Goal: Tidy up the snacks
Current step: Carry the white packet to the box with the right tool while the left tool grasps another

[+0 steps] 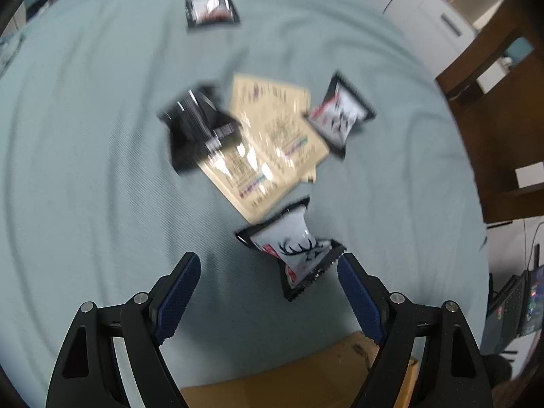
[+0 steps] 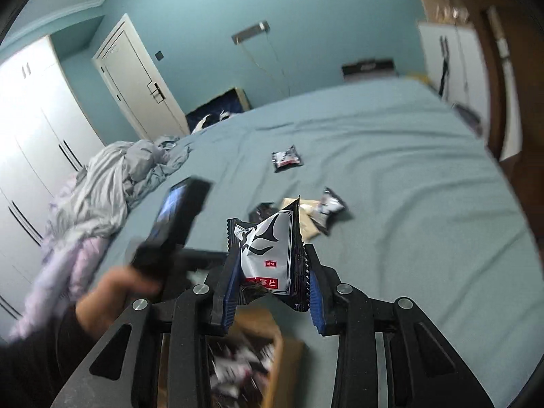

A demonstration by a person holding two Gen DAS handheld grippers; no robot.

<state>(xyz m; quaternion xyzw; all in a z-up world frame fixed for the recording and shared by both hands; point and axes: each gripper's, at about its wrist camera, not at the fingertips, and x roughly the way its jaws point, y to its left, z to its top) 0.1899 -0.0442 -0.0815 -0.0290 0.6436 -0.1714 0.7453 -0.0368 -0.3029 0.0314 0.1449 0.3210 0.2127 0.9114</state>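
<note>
Cardboard box [image 2: 272, 350] just below right tool [image 2: 272, 292], snacks inside. Right tool clamped on grey-black packet [image 2: 268, 255], pinched low, top flopping; may slip short of box. Left tool [image 1: 268, 282] spread wide, empty, above antler packet [image 1: 295, 248]; right finger almost at packet's edge, could nudge it away. Bed [image 1: 85, 170] wide, soft, far packet [image 1: 210, 8] well apart, much free room.

Teal walls [image 2: 323, 10], white door [image 2: 136, 78], white wardrobe [image 2: 30, 129] — blue-sheeted bed [image 2: 408, 170], crumpled bedding [image 2: 112, 176]
</note>
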